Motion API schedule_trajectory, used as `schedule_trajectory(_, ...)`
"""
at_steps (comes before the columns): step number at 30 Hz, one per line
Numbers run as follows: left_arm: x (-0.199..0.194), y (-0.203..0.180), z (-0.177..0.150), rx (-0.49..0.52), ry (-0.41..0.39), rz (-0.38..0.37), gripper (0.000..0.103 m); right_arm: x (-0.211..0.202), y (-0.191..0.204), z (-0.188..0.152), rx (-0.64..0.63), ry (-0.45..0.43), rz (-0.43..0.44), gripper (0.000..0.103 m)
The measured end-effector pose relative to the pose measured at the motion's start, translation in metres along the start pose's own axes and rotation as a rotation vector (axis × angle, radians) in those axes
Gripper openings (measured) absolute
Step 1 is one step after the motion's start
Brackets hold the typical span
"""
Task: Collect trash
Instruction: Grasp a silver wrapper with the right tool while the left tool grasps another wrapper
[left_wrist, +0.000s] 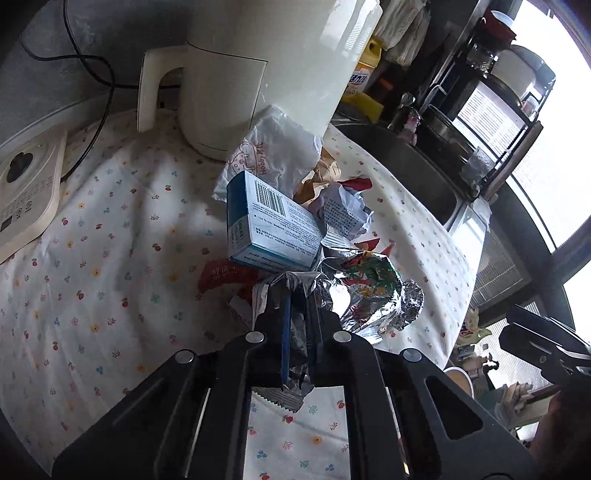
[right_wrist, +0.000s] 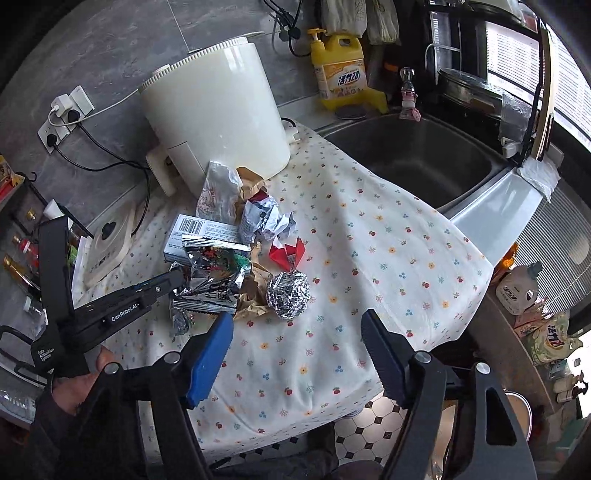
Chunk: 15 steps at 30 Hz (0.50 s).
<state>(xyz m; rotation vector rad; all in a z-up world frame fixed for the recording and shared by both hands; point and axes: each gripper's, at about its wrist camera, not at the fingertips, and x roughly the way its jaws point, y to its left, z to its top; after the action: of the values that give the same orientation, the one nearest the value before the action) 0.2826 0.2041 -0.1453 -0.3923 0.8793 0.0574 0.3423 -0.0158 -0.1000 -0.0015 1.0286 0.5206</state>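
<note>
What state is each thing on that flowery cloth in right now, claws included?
Left claw: shut on the silver foil snack wrapper.
Right claw: open, empty, above the cloth.
Blue-and-white cardboard box: closed, tilted on the trash pile.
Crumpled white printed paper: balled up.
Silver foil ball: scrunched, resting on the cloth.
Red paper scrap: torn, folded.

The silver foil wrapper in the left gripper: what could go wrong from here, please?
1. The left gripper pinches only an edge of the silver foil wrapper, so the thin foil may tear or slip out when lifted.
2. The blue-and-white box appears to rest partly on the wrapper; pulling may drag or tip it, perhaps into the crumpled paper.
3. The foil ball lies close by and might roll across the tablecloth if the pile is disturbed.
</note>
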Motion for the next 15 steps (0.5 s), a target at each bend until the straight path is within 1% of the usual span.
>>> schedule_trajectory(3, -0.013, 0.006, -0.001, 0.004, -0.030, 0.004, 0.004, 0.016, 0.012, 0.003, -0.023, 0.027, 0.029, 0.066)
schedule_trajectory(5, -0.022, 0.014, -0.002, -0.016, -0.047, 0.014, 0.004, 0.027, 0.021, 0.005, -0.035, 0.051, 0.062, 0.064)
schedule_trajectory(8, -0.035, 0.028, -0.003, -0.049, -0.072, 0.040, 0.004, 0.044, 0.034, 0.010, -0.058, 0.076, 0.092, 0.063)
schedule_trajectory(11, -0.049, 0.041, -0.004, -0.075, -0.101, 0.071, 0.004, 0.061, 0.043, 0.018, -0.055, 0.109, 0.127, 0.061)
schedule_trajectory(15, -0.065, 0.058, -0.006, -0.116, -0.126, 0.096, 0.004, 0.082, 0.050, 0.027, -0.060, 0.138, 0.120, 0.056)
